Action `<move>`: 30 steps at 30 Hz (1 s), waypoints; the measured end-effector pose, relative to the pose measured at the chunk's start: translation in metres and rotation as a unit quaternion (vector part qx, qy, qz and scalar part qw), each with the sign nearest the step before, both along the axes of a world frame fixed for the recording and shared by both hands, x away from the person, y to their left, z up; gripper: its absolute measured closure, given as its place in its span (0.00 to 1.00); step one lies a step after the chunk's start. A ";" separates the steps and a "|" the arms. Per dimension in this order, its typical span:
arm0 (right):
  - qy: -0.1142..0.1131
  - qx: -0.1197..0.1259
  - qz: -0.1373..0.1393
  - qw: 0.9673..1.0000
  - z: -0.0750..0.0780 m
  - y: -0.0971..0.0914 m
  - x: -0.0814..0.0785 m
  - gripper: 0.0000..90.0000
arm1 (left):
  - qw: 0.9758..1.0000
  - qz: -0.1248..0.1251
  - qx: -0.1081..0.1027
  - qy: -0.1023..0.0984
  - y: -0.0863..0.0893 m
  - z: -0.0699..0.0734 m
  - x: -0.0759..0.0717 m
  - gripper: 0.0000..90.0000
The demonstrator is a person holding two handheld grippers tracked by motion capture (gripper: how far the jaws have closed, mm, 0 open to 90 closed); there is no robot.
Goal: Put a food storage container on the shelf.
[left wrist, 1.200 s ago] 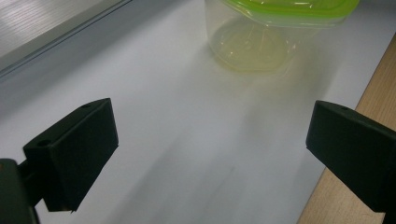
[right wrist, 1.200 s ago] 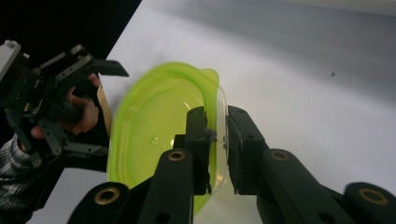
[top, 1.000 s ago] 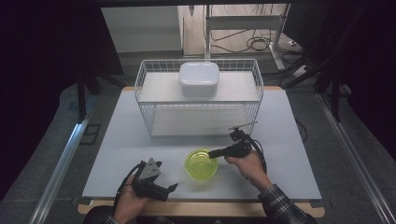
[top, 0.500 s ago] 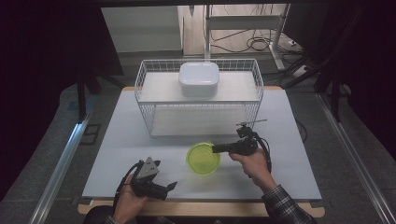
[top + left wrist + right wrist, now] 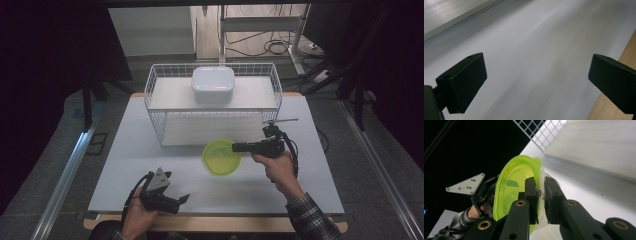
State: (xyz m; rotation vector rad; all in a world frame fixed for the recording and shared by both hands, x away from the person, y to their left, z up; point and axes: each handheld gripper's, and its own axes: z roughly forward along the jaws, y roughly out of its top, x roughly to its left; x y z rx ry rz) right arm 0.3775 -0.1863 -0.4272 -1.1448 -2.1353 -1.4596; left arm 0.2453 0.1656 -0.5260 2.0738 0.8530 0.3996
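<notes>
Right gripper is clamped on the rim of the green container, 1 jaw inside and 1 outside the wall, as the right gripper view shows; the container hangs above the table, just in front of the wire basket. Left gripper rests near the front table edge, jaws spread wide with nothing between them. Judgement: the step in hand looks like carrying the container toward the basket; a 1-sided rim grip lets it swing, so keep the wrist level, move slowly, and clear the basket's top wire before lowering. Materials: the container is translucent lime plastic, thin-walled, smooth, glossy, rounded, likely slippery under the pads. The basket is white wire grid, rectangular, holding a white lidded box with rounded corners. The tabletop is matte pale grey with a wooden edge.
</notes>
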 end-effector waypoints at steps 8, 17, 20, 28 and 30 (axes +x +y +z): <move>-0.024 0.008 -0.006 1.000 0.027 -0.001 0.002 0.91 | 1.000 -0.001 0.003 0.001 0.000 0.000 0.000 0.02; -0.039 0.018 -0.014 0.999 0.054 0.003 0.009 0.91 | 1.000 0.002 0.004 -0.001 0.000 0.000 0.001 0.02; -0.042 0.024 -0.018 0.999 0.063 0.005 0.012 0.91 | 1.000 0.006 0.002 -0.002 0.001 0.000 0.001 0.01; -0.050 0.035 -0.023 0.998 0.085 0.008 0.017 0.91 | 1.000 0.009 -0.002 -0.003 0.002 0.000 0.001 0.01; -0.052 0.042 -0.021 0.998 0.093 0.009 0.019 0.91 | 1.000 0.008 0.000 -0.003 0.002 0.000 0.001 0.01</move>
